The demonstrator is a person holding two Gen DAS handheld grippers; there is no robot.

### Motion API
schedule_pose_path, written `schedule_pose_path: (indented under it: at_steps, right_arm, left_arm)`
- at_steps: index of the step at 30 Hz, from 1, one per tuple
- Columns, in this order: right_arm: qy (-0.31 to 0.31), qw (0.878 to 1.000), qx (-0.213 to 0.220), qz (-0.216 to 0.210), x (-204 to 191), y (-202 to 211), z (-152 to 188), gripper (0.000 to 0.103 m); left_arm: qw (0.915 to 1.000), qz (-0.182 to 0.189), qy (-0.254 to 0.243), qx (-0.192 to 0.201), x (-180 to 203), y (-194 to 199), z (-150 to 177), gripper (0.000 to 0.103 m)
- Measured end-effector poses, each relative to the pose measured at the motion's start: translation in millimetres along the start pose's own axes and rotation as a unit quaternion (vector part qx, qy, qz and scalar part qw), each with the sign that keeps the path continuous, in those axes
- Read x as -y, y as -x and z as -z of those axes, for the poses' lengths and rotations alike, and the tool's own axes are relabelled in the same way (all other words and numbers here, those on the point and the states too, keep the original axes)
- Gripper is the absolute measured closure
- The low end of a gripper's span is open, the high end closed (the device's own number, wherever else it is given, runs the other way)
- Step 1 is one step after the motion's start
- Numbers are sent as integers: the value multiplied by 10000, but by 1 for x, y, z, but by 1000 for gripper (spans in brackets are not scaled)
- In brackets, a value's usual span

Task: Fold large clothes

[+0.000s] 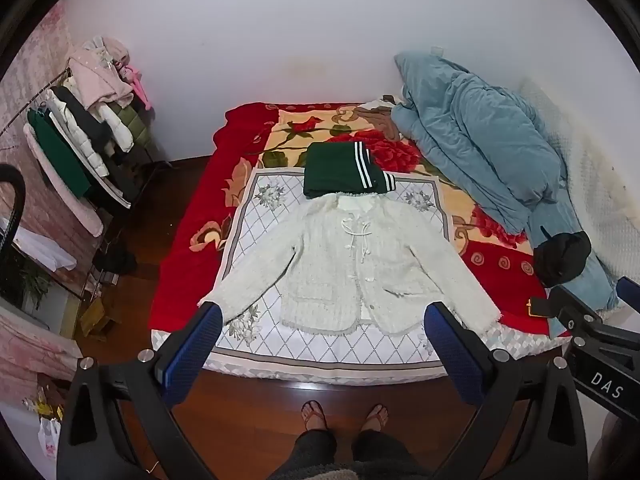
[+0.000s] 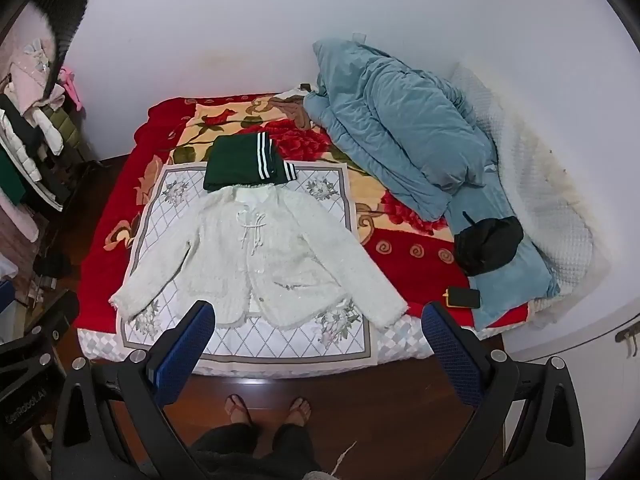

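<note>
On the bed [image 1: 188, 264], a white jacket [image 1: 344, 264] lies flat on the quilted mat [image 1: 360, 344], sleeves spread toward 8 and 4 o'clock, collar touching folded green clothes [image 1: 340, 172] at 12. Left gripper [image 1: 324, 332] and right gripper [image 2: 320, 328] hover wide apart, holding nothing. Risk, as judged: fuzzy fabric slipping or bunching if pinched shallowly. Only the right view shows the phone [image 2: 464, 298] whole.

Jacket [image 1: 348, 264] spread flat on mat [image 1: 416, 344] at bed [image 1: 184, 248] near edge. Folded garment [image 1: 344, 174] just behind its collar. Quilt [image 1: 476, 136] heaped along bed's right side; bag [image 1: 562, 258] on it, phone [image 1: 538, 306] beside. Rack [image 1: 80, 148] left of bed.
</note>
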State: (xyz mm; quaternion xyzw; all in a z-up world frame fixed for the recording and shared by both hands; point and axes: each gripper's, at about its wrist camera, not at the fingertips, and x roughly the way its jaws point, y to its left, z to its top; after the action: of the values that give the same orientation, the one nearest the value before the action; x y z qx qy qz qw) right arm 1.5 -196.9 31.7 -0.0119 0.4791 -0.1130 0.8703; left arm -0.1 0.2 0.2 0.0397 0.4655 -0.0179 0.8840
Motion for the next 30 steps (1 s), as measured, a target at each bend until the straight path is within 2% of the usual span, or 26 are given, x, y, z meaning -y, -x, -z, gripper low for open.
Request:
schedule_pose_path:
  at_steps: [14, 30]
  right_arm:
    - [-10, 10000, 16, 5, 5, -3, 0, 0]
    - [1, 10000, 33, -40, 13, -3, -6, 0]
  left_arm:
    - [9999, 68, 50, -74, -4, -2, -7, 0]
    - [9999, 32, 151, 13, -5, -4, -9, 0]
